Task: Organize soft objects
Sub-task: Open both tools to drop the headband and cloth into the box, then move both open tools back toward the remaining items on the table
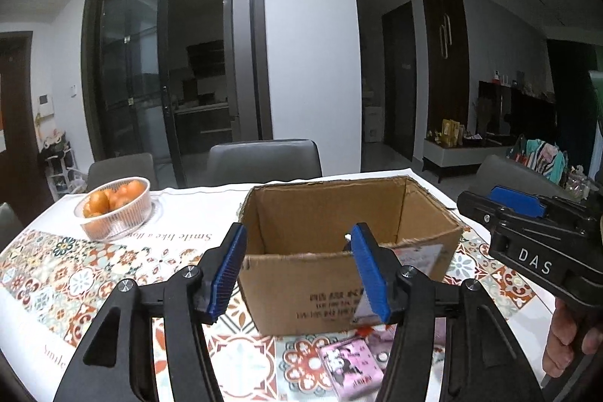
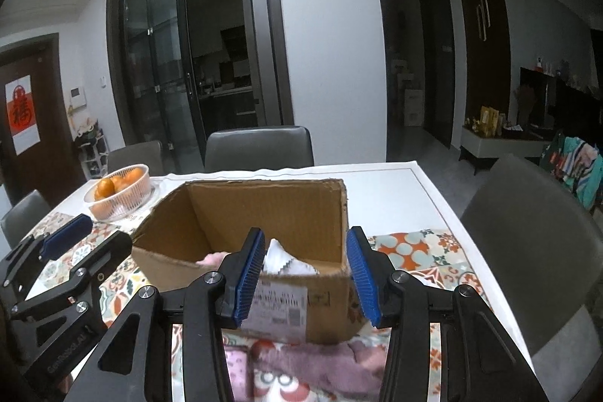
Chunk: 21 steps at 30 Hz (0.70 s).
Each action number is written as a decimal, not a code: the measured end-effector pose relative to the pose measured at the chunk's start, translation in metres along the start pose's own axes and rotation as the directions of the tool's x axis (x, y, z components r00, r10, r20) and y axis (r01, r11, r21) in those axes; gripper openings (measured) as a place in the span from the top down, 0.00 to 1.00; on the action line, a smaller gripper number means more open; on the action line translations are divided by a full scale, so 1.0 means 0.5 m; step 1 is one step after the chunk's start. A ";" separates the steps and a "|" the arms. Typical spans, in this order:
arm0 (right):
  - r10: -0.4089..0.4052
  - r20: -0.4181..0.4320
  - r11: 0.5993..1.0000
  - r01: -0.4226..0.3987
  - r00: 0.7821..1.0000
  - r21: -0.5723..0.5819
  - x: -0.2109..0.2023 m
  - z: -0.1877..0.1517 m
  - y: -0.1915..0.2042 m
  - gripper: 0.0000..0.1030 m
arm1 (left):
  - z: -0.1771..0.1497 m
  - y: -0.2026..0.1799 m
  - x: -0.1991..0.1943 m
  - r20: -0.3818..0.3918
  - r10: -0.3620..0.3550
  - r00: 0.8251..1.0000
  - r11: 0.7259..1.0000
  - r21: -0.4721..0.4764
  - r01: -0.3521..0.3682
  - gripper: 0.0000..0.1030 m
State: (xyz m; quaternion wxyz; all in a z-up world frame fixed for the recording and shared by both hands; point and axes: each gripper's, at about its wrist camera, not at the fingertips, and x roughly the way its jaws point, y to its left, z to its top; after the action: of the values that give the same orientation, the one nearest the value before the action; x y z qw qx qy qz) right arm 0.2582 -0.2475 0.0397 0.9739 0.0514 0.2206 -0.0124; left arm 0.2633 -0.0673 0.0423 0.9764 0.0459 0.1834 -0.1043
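Now both grippers hang empty in front of the open cardboard box (image 2: pixel 264 213), and the soft things that remain lie below and nearer than the jaws. From the right gripper (image 2: pixel 303 277), the mauve plush cloth (image 2: pixel 320 360) sits at about six o'clock, on the patterned tablecloth (image 2: pixel 422 247) against the box's near wall, its long axis running nine to three across the line of the fingers. A pink printed packet (image 1: pixel 350 368) lies at about five o'clock from the left gripper (image 1: pixel 297 274), just beside the cloth's edge. Inside the box, white and pink pieces (image 2: pixel 279 259) already rest near the front wall.

Both pairs of jaws stand spread about halfway, nothing between the blue pads (image 1: pixel 230 270); only the box shows through the gaps. Each gripper points slightly downward toward the box. The right hand (image 1: pixel 569 338) looks nearer the cloth, so reaching it likely calls for tipping steeply down and drawing back. A basket of oranges (image 1: pixel 117 210) stands at ten o'clock, well apart.
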 end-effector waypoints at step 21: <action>-0.038 0.026 0.999 0.037 0.999 0.003 -0.149 -0.087 -0.010 0.46 | -0.095 -0.024 -0.148 -0.051 0.041 0.998 0.998 -0.052 -0.044 0.45</action>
State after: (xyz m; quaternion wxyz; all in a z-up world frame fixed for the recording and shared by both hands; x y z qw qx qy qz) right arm 0.1724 -0.2477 0.0324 0.9762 0.0483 0.2089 -0.0316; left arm 0.1764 -0.0591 0.0248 0.9744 0.0264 0.2093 -0.0775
